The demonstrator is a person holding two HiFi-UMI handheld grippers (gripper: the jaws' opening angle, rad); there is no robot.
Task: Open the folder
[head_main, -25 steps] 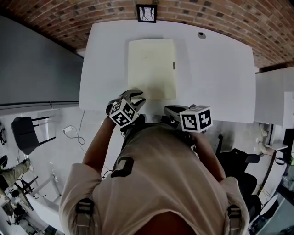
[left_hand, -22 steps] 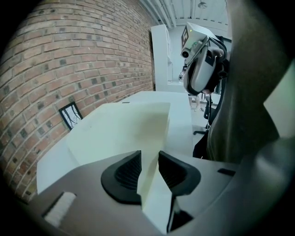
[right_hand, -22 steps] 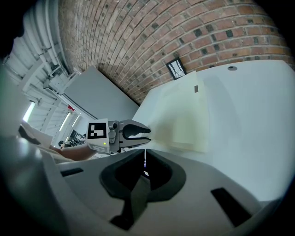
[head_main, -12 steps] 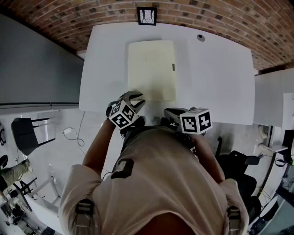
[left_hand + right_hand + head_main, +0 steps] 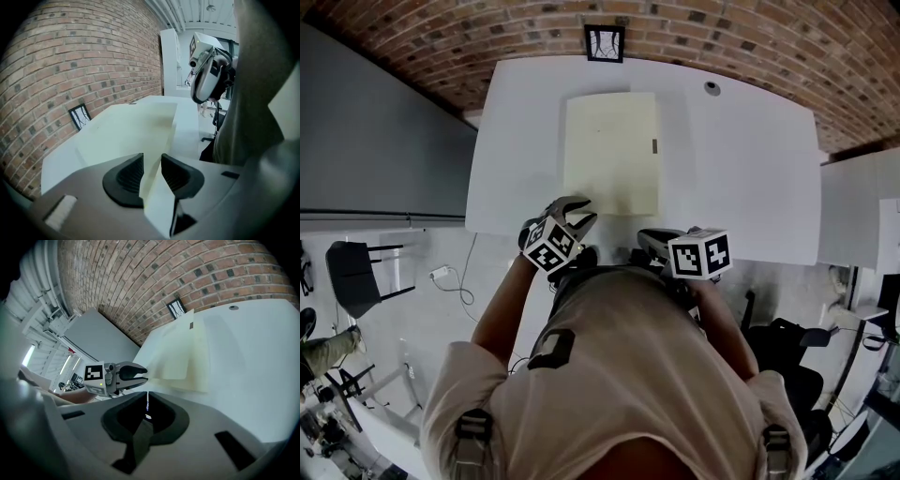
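A closed cream folder (image 5: 611, 155) (image 5: 136, 131) (image 5: 183, 352) lies flat on the white table (image 5: 741, 169), with a small dark tab on its right edge. My left gripper (image 5: 580, 211) (image 5: 152, 171) (image 5: 140, 372) hangs at the folder's near left corner. Its jaws stand a little apart and are open; I cannot tell whether they touch the cover. My right gripper (image 5: 649, 234) (image 5: 146, 400) (image 5: 198, 93) hovers over the table's near edge, right of the folder's near corner. It is shut with nothing between its pads.
A black-framed square marker (image 5: 605, 42) leans on the brick wall at the table's far edge. A small round fitting (image 5: 711, 88) sits in the tabletop at the far right. A grey panel stands to the left, a chair (image 5: 354, 272) below it, and another white table (image 5: 862, 197) to the right.
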